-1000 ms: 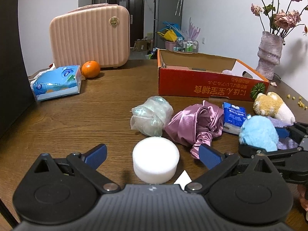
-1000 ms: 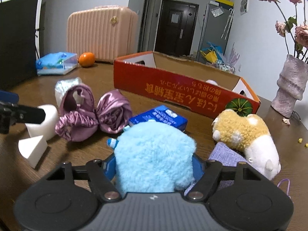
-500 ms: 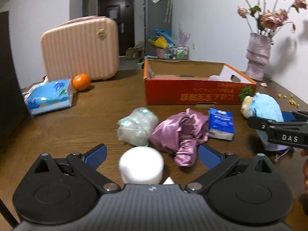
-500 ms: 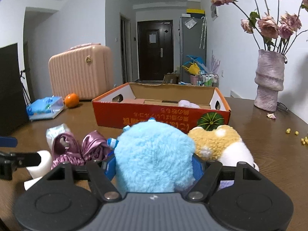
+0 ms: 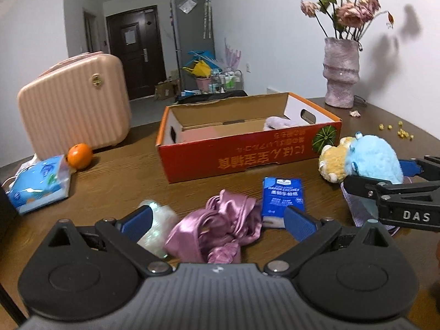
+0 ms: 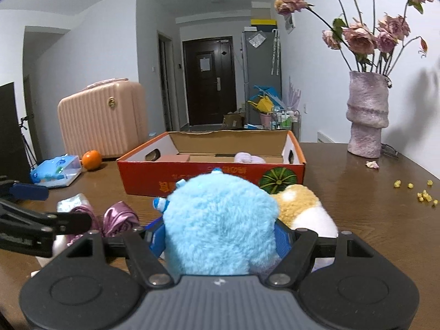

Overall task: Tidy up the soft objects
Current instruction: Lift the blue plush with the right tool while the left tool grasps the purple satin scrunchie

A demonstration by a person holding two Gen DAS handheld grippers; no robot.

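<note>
My right gripper (image 6: 218,238) is shut on a fluffy blue plush toy (image 6: 220,222) and holds it above the table in front of the open red cardboard box (image 6: 192,184). The blue plush also shows in the left wrist view (image 5: 374,159). My left gripper (image 5: 217,220) is open and empty above a crumpled purple satin cloth (image 5: 220,228). A pale green bag bundle (image 5: 158,225) lies at its left finger. A blue tissue packet (image 5: 283,198) and a yellow-white plush (image 5: 332,162) lie near the box (image 5: 247,148). A lilac soft item (image 5: 277,122) lies inside the box.
A pink suitcase (image 5: 74,110), an orange (image 5: 79,155) and a blue tissue pack (image 5: 38,184) stand at the left of the table. A vase of dried roses (image 5: 341,82) stands at the back right. Yellow crumbs (image 6: 418,192) lie at the right.
My right gripper has lifted the blue plush off the table toward the box. My left gripper has risen and moved forward; the white foam cylinder has dropped out of its view.
</note>
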